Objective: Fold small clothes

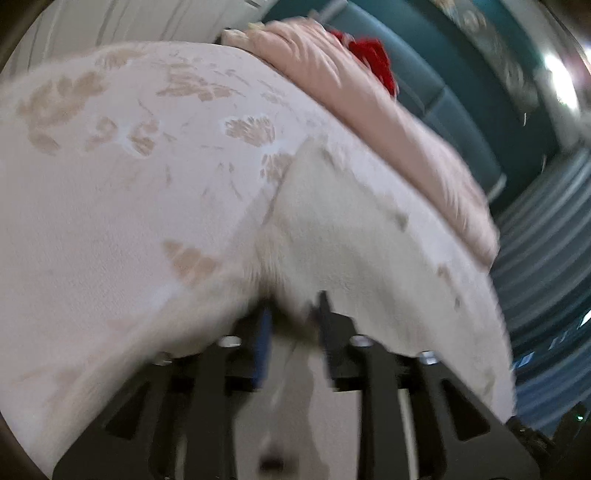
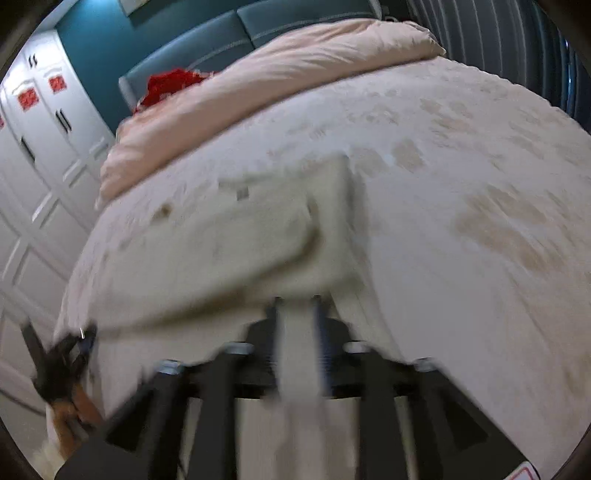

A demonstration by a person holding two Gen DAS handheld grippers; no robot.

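Note:
A small white fleecy garment with faint tan marks (image 1: 354, 236) lies stretched across the bed between both grippers. My left gripper (image 1: 291, 314) is shut on one edge of it; cloth bunches between the jaws. In the right wrist view the same garment (image 2: 229, 240) spreads to the left, and my right gripper (image 2: 297, 306) is shut on its near edge, with a strip of cloth hanging down between the fingers. The left gripper (image 2: 74, 350) shows at the lower left of that view, holding the garment's other end. Both views are motion-blurred.
The bed has a pale pink bedspread with tan leaf patterns (image 1: 129, 166). A folded pink duvet (image 2: 295, 74) and a red item (image 2: 170, 85) lie near the teal headboard (image 2: 229, 33). White wardrobe doors (image 2: 40, 147) stand left; striped curtains (image 1: 546, 258) right.

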